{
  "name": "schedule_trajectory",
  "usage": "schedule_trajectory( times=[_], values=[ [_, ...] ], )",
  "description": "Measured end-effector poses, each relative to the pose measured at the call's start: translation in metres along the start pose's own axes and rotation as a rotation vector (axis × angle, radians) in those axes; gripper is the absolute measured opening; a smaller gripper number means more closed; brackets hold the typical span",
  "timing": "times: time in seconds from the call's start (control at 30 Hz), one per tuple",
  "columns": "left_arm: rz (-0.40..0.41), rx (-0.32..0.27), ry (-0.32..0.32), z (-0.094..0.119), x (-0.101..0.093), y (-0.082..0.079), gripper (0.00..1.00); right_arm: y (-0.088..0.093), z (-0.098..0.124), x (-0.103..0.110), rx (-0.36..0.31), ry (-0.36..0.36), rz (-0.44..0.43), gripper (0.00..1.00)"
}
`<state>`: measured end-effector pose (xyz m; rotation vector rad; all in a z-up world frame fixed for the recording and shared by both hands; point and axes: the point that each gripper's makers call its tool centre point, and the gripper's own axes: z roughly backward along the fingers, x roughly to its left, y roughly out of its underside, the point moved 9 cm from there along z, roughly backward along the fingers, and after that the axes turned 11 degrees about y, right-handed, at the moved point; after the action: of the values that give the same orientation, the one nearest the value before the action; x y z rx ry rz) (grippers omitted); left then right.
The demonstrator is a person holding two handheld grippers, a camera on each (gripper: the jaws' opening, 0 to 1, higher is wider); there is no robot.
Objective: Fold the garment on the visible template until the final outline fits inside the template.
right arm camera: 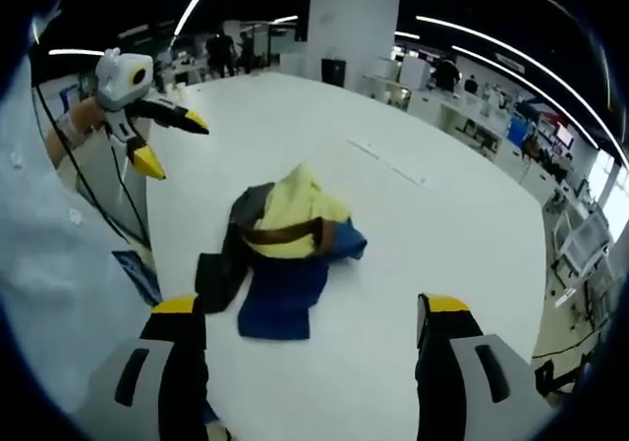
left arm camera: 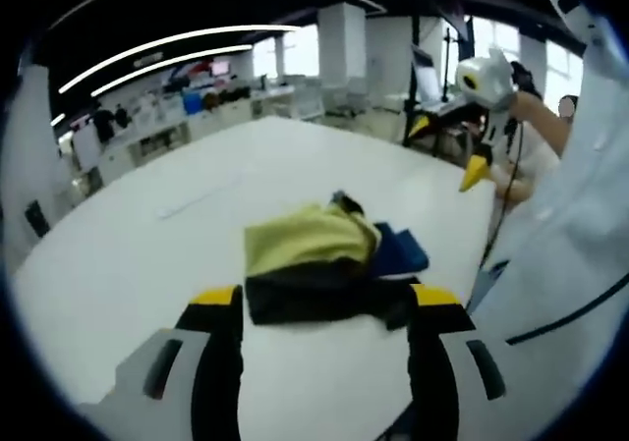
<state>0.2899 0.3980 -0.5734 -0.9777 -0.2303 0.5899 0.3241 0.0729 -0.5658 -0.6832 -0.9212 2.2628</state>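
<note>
The garment [right arm camera: 280, 249] was left bunched up on the white counter [right arm camera: 413, 235]. Both the left gripper [left arm camera: 324, 308] and the right gripper [right arm camera: 310, 313] were held just short of it, jaws apart, nothing gripped.

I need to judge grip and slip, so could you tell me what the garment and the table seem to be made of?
Garment: soft woven or knit fabric, matte, in yellow, blue and black panels; it crumples and drapes in folds. Table: hard, smooth white top, probably laminate; flat with a faint sheen.

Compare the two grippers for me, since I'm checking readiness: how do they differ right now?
The left gripper sits low, its jaws at the garment; the right gripper stands back from it. The left's jaws flank the bundle's near edge; the right's frame bare table. Both are open, black with yellow tips.
</note>
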Motion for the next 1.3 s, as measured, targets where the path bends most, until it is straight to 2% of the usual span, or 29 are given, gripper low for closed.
schedule_trajectory(
  times=[0.23,0.4,0.53,0.67,0.9,1.07,1.3],
  values=[
    [-0.052,0.086,0.016,-0.018,0.006,0.007,0.56,-0.002,-0.008,-0.007,-0.025,-0.032,-0.013,0.80],
    [-0.057,0.082,0.007,-0.026,0.010,0.008,0.57,-0.001,-0.013,-0.012,-0.029,-0.031,-0.011,0.79],
    [-0.100,0.102,0.002,-0.032,0.013,0.010,0.56,0.000,-0.018,-0.013,-0.018,-0.045,0.006,0.76],
    [-0.144,0.078,0.001,-0.037,0.013,0.008,0.54,-0.002,-0.024,-0.016,-0.028,-0.058,0.023,0.69],
    [-0.190,0.116,0.004,-0.042,0.013,0.013,0.49,-0.007,-0.030,-0.019,-0.037,-0.073,0.034,0.65],
    [-0.197,0.106,0.014,-0.046,0.014,0.012,0.46,-0.007,-0.034,-0.017,-0.030,-0.084,0.049,0.63],
    [-0.262,0.150,0.033,-0.054,0.013,0.014,0.43,-0.007,-0.036,-0.019,-0.031,-0.093,0.053,0.61]
  ],
)
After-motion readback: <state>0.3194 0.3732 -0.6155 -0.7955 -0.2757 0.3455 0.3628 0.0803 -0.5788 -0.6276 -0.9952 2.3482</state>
